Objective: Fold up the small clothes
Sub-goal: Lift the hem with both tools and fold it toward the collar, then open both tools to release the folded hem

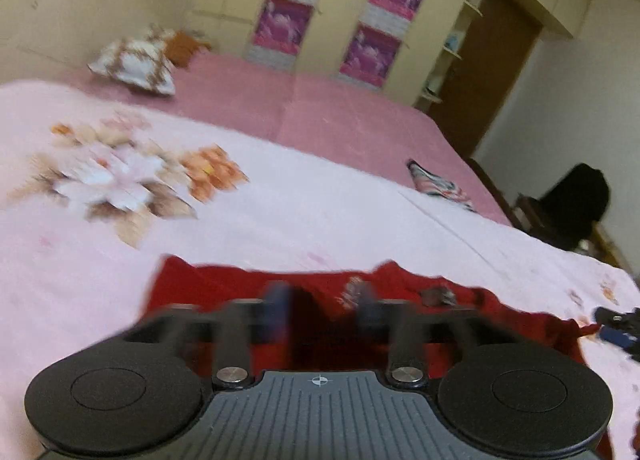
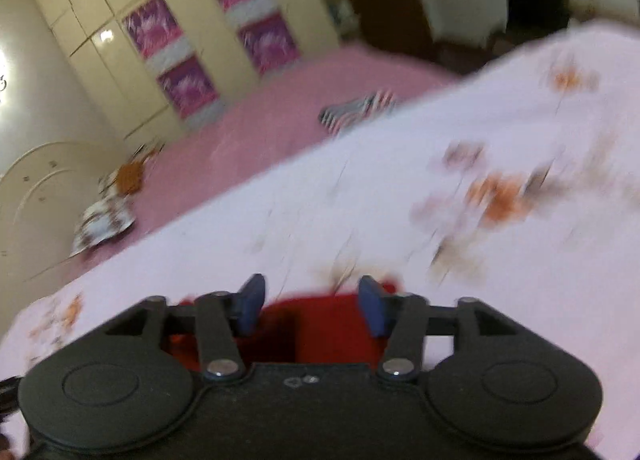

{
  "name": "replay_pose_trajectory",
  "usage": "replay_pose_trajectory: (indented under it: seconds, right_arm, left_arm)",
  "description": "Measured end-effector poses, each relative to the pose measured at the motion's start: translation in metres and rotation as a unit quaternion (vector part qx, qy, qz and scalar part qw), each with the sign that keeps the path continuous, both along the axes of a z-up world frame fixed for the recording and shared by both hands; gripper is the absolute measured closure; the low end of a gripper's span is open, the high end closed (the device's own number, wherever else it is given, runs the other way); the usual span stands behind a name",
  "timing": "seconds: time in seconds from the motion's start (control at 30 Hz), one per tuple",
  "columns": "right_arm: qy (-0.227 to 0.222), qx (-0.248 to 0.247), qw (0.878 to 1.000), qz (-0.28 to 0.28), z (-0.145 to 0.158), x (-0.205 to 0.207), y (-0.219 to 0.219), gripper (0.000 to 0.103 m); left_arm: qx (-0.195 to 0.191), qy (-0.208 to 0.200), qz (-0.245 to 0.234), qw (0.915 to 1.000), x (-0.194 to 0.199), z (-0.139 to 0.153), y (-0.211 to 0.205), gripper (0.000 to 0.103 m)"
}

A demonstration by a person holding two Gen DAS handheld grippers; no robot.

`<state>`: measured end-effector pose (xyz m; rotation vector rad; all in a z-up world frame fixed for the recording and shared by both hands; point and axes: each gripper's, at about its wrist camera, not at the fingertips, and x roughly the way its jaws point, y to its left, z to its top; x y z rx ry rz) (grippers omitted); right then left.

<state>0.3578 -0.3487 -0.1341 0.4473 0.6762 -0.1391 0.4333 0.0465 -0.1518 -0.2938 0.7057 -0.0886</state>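
- The red fabric garment (image 1: 248, 280) lies spread on the pale pink bedspread with printed flowers (image 1: 320, 211), close in front of both cameras.
- In the left wrist view the left gripper (image 1: 322, 310) is above the red garment. Its two dark blue fingers (image 1: 280, 300) are blurred, but a clear gap shows between them, so they stand apart. Red cloth shows in the gap; I cannot tell if the pads touch it.
- In the right wrist view the right gripper (image 2: 312, 306) is over the edge of the red garment (image 2: 320, 324). Its blue pads (image 2: 252, 302) are sharp here and stand apart, with nothing pressed between them; the red cloth lies lower, behind the gap.
- At the right edge of the left view a dark blue and black object (image 1: 618, 326) shows beside the garment; it is too blurred to name.
- A small striped piece of cloth (image 1: 438, 185) lies farther away, where the flowered bedspread meets the darker pink sheet (image 1: 340, 115).
- A patterned pillow in white and brown (image 1: 134, 61) rests near the cream headboard (image 1: 80, 7).
- Behind the bed stands a cream wardrobe with purple picture panels (image 1: 384, 51), and next to it a brown wooden door (image 1: 492, 71).
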Motion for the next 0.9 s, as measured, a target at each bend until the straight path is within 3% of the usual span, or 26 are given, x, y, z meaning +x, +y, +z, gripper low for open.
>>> replay_pose_trajectory:
  seconds: [0.03,0.17,0.27,0.43,0.5,0.6,0.67,0.73,0.9]
  right_arm:
    - [-0.008,-0.018,1.000,0.004,0.004,-0.003,0.003,0.054]
    - [-0.036,-0.109,0.993,0.033,0.013,-0.018,0.031,0.055]
    - [-0.018,-0.144,0.985,0.089,0.005,-0.011,0.058,0.059]
    - [0.026,-0.156,0.977,0.142,-0.015,0.005,0.091,0.060]
    - [0.042,-0.169,0.974,0.143,-0.023,0.010,0.091,0.060]
    - [0.051,-0.183,0.975,0.118,-0.032,0.011,0.072,0.061]
    - [0.052,-0.176,0.979,0.094,-0.033,0.005,0.056,0.055]
    - [0.061,-0.153,0.983,0.081,-0.031,0.004,0.046,0.055]
    - [0.025,-0.173,0.980,0.099,-0.001,-0.028,0.070,0.059]
  left_arm:
    - [0.004,-0.016,0.008,0.9998,-0.007,0.004,0.003,0.032]
    - [0.032,-0.034,-0.029,0.9985,-0.019,0.008,-0.003,0.032]
    - [0.044,-0.027,-0.074,0.9959,-0.019,0.002,-0.024,0.032]
    - [0.090,0.017,-0.070,0.9933,-0.003,-0.028,-0.045,0.032]
    - [0.103,0.001,-0.070,0.9922,-0.010,-0.036,-0.040,0.032]
    - [0.123,-0.012,-0.065,0.9902,-0.020,-0.034,-0.039,0.033]
    - [0.119,-0.012,-0.037,0.9921,-0.026,-0.030,-0.033,0.032]
    - [0.106,-0.008,-0.008,0.9943,-0.034,-0.025,-0.023,0.032]
    - [0.121,-0.041,-0.036,0.9912,-0.071,-0.002,-0.026,0.032]
